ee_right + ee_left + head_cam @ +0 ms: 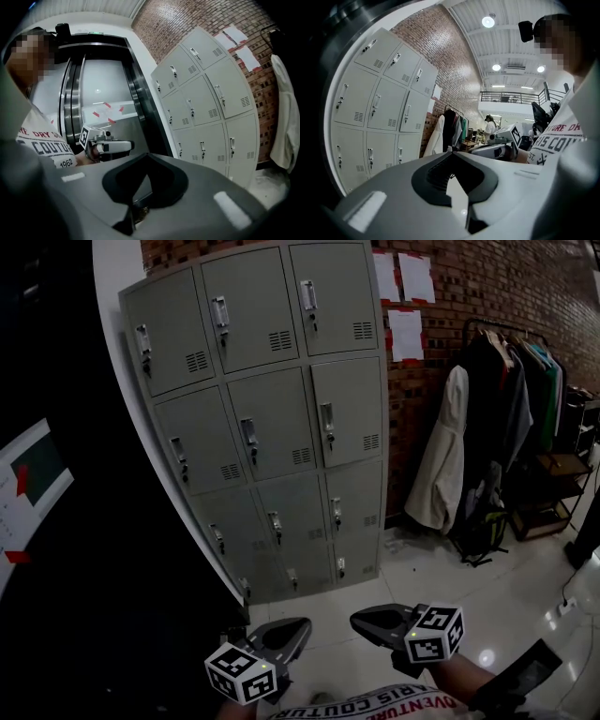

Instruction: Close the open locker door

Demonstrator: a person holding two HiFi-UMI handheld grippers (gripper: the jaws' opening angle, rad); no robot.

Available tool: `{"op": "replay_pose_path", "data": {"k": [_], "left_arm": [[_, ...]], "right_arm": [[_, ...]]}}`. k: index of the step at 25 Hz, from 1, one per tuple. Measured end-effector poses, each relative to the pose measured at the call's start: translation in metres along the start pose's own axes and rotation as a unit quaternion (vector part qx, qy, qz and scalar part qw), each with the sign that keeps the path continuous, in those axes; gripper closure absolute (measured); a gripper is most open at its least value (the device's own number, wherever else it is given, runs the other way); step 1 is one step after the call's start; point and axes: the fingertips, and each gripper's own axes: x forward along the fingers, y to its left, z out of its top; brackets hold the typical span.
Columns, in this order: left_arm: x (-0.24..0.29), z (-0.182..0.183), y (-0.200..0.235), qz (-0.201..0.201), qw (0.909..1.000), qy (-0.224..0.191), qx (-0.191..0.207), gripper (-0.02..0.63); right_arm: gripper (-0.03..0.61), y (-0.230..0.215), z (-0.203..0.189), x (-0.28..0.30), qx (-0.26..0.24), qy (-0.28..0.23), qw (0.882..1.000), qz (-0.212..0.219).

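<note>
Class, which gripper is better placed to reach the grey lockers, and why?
Left, marginally: the left gripper sits below the middle columns of the lockers, while the right gripper is nearer their right edge. Both are shut and held low. All the lockers look closed.

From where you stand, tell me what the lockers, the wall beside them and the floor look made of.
Lockers: probably painted sheet metal with a matte grey finish; the thin flat doors and louvred vents suggest it.
Wall: bare red brick, with mortar lines visible.
Floor: glossy pale tile or polished stone that mirrors the ceiling lights; I cannot tell which.
</note>
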Motion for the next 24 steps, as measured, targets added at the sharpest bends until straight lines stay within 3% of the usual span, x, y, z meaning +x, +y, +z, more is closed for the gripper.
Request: {"op": "replay_pose_path", "data": {"k": [9, 24], "left_arm": [[-0.016, -0.003, -0.013, 0.000, 1.0000, -0.009, -0.002, 0.609], [-0.014, 0.001, -0.018, -0.009, 0.9999, -0.014, 0.003, 0.609]], "right_arm": [[0.584, 0.023, -0.002, -0.002, -0.015, 0.001, 1.000, 0.004], [0.584, 0.022, 0.002, -0.008, -0.021, -0.005, 1.000, -0.004]]}}
